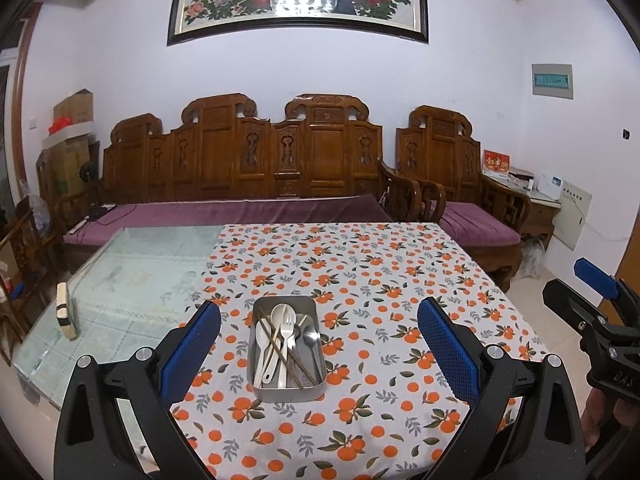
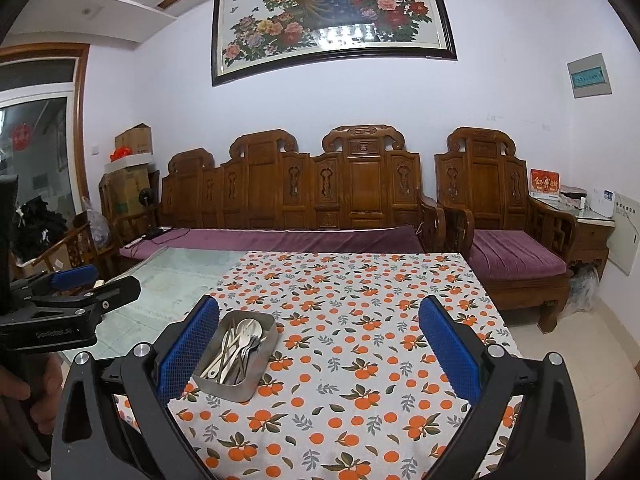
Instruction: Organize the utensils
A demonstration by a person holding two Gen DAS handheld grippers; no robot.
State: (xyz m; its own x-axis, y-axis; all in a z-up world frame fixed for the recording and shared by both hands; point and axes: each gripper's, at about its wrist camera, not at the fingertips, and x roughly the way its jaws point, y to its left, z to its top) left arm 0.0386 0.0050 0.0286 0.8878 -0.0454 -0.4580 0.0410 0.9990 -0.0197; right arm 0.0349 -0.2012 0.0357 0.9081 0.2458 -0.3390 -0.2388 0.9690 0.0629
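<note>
A rectangular metal tray stands on the orange-print tablecloth. In it lie white plastic spoons, a white fork, a metal spoon and brown chopsticks. My left gripper is open and empty, above the table with the tray between its fingers in view. My right gripper is open and empty, to the right of the tray. The right gripper also shows at the right edge of the left wrist view.
The cloth covers the right part of a glass-topped table. A small cream and black block stands on the glass at the left. A carved wooden sofa and armchair with purple cushions stand behind the table.
</note>
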